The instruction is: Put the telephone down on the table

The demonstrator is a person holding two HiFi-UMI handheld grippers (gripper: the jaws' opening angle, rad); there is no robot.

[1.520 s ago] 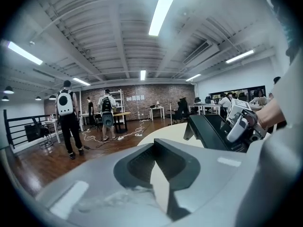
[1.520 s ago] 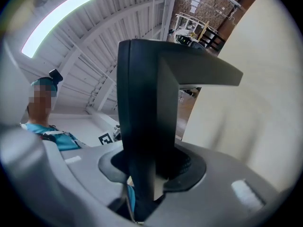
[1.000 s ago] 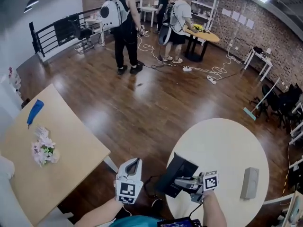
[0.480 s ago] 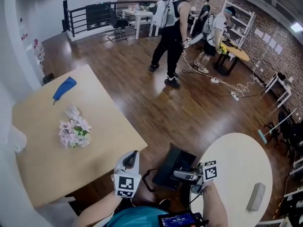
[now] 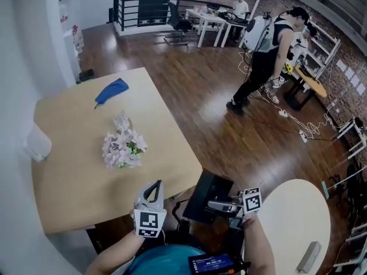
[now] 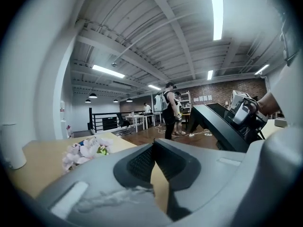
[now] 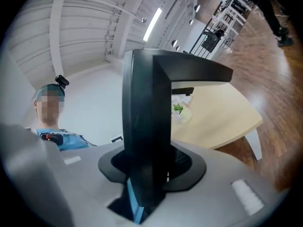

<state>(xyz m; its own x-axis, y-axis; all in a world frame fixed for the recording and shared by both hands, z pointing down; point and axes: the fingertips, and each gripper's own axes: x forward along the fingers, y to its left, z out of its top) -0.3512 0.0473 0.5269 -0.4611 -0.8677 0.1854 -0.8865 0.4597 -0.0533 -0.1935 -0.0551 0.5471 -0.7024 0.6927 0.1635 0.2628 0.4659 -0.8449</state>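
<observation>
My right gripper [image 7: 151, 167] is clamped on the black telephone [image 7: 144, 126], which I hold in the air between the wooden bench [image 5: 74, 171] and the round white bench [image 5: 292, 222], touching neither. My left gripper [image 6: 154, 148] has its jaw tips together, with nothing in them. On the wooden bench lie a bunch of flowers [image 5: 123, 149] and a blue cloth [image 5: 112, 90].
</observation>
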